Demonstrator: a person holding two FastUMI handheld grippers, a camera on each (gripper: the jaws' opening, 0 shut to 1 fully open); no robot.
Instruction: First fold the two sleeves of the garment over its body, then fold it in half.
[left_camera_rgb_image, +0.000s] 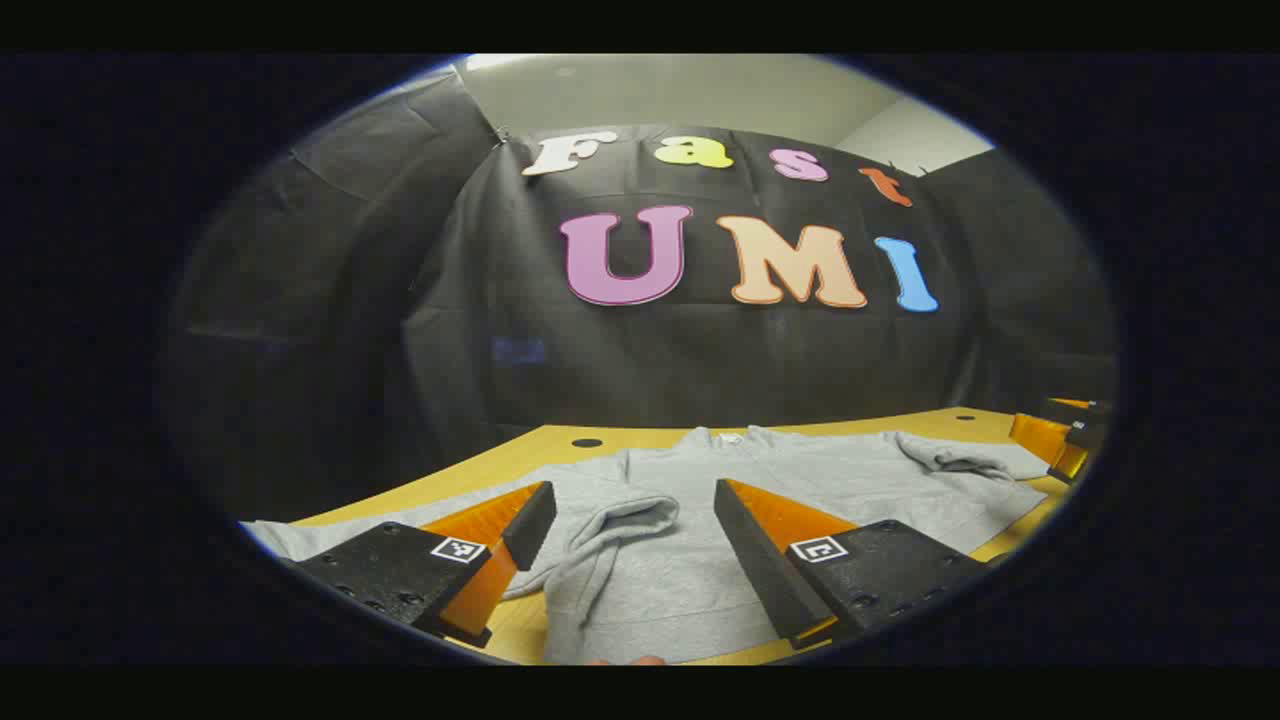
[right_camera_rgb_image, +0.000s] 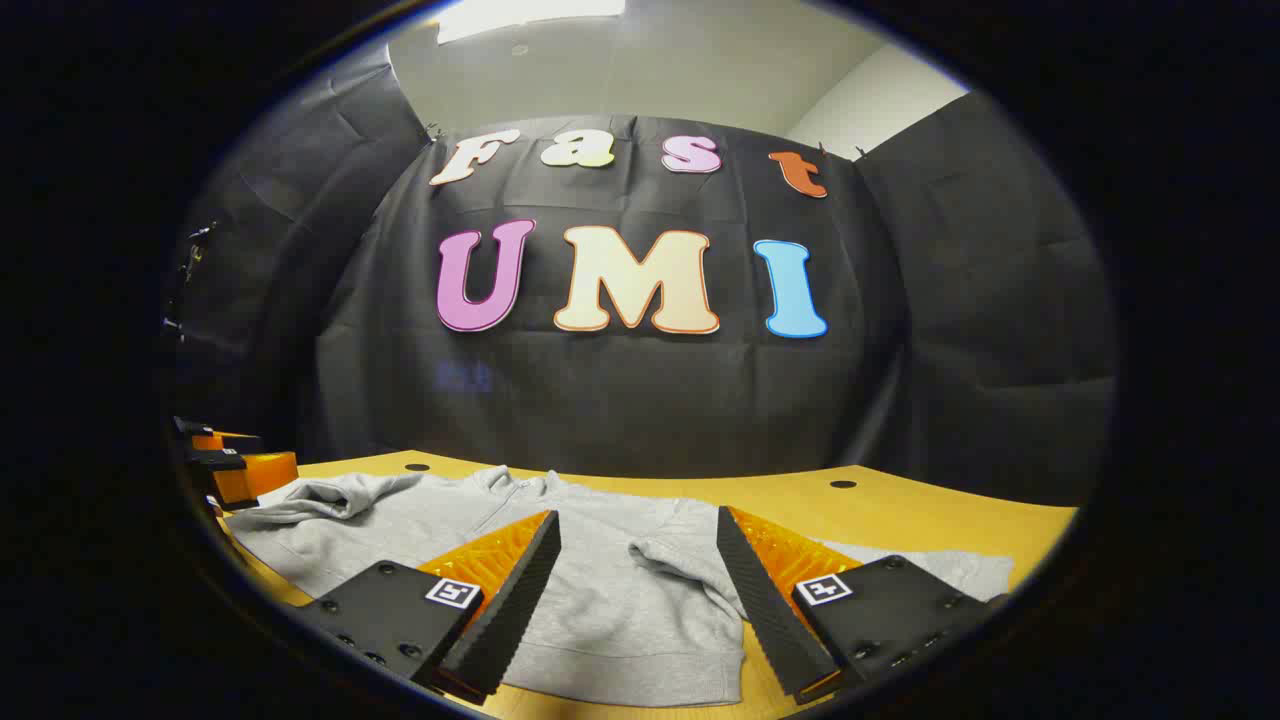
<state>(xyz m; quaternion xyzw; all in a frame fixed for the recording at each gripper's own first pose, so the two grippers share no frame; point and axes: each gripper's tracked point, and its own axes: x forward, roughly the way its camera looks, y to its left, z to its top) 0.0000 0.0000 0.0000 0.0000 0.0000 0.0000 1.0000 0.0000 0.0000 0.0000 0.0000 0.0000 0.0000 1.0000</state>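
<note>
- Between the spread fingers of the left gripper (left_camera_rgb_image: 635, 520), nothing pinched; just ahead and below lies the grey garment (left_camera_rgb_image: 700, 560), its hem nearest.
- Just ahead of that gap, one sleeve (left_camera_rgb_image: 610, 540) lies folded in over the body, cuff bunched and pointing back toward the gripper.
- Between the fingers of the right gripper (right_camera_rgb_image: 638, 560), also spread and empty, lies the other sleeve (right_camera_rgb_image: 690, 560), likewise drawn onto the body, a little rumpled.
- Judged from both: sleeve folds look done; fold in half not yet done, body lying flat and open.
- Farther ahead, collar (left_camera_rgb_image: 725, 436) at the far edge, well beyond both grippers.
- Beyond that, bare yellow table (right_camera_rgb_image: 900, 500), then the booth wall.
- Likely next: grasp hem or collar corners and bring one end over the other.
</note>
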